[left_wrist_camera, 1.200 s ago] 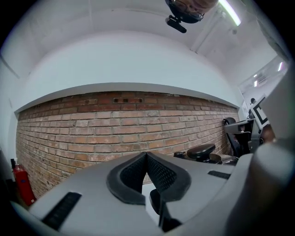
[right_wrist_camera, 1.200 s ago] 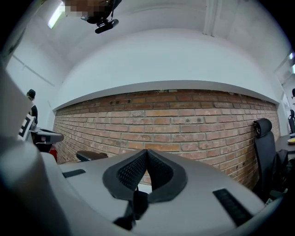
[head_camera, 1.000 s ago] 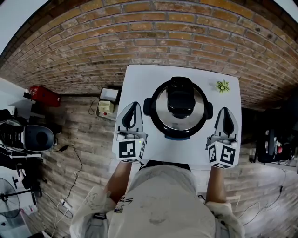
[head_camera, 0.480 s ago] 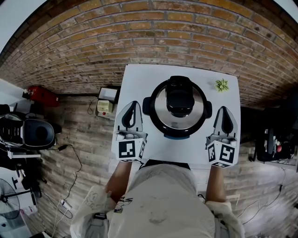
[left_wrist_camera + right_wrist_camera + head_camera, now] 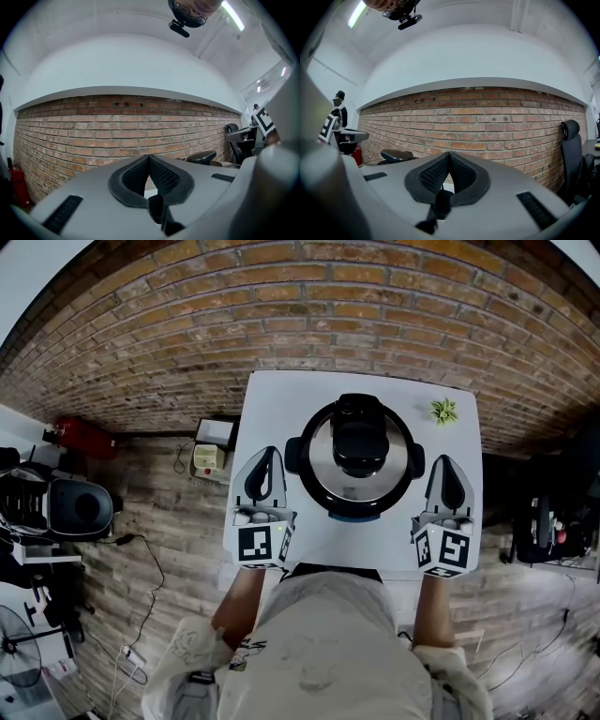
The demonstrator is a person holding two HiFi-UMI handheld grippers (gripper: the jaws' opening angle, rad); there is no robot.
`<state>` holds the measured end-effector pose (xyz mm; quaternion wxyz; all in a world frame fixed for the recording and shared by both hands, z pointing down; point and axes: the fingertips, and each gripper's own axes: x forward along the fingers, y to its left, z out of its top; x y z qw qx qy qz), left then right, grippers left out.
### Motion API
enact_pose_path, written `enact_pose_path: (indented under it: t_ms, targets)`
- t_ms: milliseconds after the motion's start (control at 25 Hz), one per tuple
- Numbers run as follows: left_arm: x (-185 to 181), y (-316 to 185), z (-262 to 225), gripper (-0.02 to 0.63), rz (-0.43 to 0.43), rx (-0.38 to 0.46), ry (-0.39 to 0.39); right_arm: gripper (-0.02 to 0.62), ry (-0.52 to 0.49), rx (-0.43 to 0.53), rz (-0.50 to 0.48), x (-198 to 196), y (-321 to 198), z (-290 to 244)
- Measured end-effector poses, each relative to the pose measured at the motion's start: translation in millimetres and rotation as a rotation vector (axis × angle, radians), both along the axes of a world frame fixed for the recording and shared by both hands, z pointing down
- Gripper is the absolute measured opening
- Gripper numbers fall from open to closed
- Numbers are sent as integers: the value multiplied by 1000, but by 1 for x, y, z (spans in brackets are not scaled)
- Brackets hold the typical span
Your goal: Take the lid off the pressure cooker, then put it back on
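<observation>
White table [image 5: 272,409]: all fingers [image 5: 135,177] together, empty.

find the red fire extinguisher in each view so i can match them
head view: red fire extinguisher on the floor at far left, beside the brick wall.
left gripper view: at the lower left edge.
right gripper view: small red sliver at mid left.
shared landmark: the brick wall.
</observation>
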<state>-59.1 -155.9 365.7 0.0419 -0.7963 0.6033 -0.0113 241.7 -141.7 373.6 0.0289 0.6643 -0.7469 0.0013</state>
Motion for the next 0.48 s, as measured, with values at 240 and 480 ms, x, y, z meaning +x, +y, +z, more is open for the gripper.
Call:
enact_pose_path:
  t_ms: [240,480]
  targets:
    - [4,-1,-2,15,19,5,4,16,7,-8,0,-1,1,0]
    - [3,-1,-1,15,30,2,18,17,9,-17,-5,-4,2,2]
